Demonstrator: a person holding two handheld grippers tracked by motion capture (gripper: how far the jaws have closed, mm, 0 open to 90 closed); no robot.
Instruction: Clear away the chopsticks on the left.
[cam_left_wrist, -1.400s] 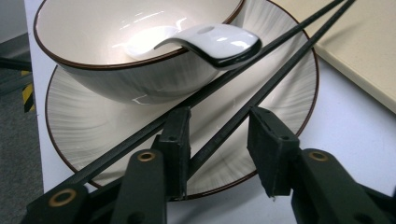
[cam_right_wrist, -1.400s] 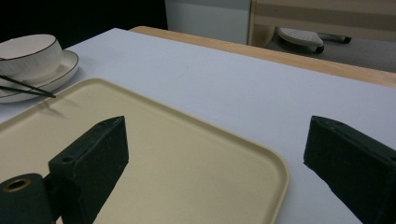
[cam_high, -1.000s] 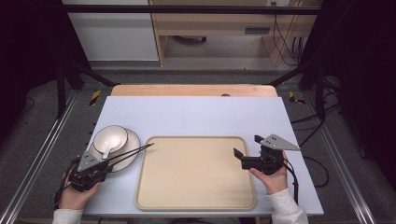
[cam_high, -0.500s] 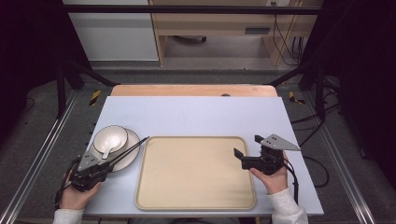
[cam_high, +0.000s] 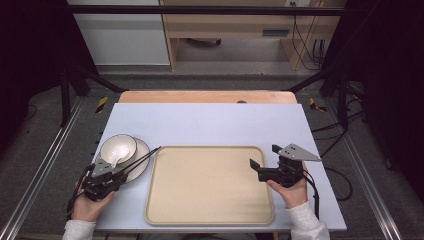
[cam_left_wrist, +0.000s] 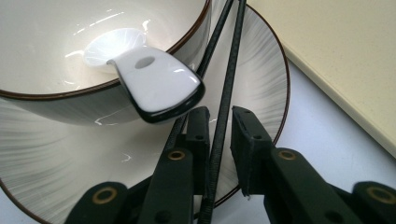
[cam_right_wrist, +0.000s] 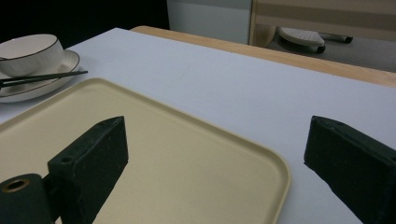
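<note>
A white bowl (cam_high: 118, 148) with a dark rim stands on a ribbed plate (cam_high: 141, 165) at the table's left. A white spoon (cam_left_wrist: 154, 79) leans out of the bowl (cam_left_wrist: 70, 46). Two black chopsticks (cam_high: 145, 156) lie across the plate's rim. My left gripper (cam_left_wrist: 219, 121) has one chopstick (cam_left_wrist: 223, 116) between its jaws, which have just been closing. A sliver of gap still shows at the right pad (cam_left_wrist: 243, 135). The other chopstick runs behind the left jaw. My right gripper (cam_high: 264, 156) hangs open over the right edge of the beige tray (cam_high: 210, 200), with nothing between its pads (cam_right_wrist: 88, 158).
The tray (cam_right_wrist: 187, 154) lies bare in the middle of the pale blue table (cam_high: 210, 122). A wooden strip (cam_high: 207, 96) runs along the table's far edge. Dark frame legs and cables stand beyond it on the grey floor.
My left hand has edged slightly toward the plate. The right hand and the dishes have not moved.
</note>
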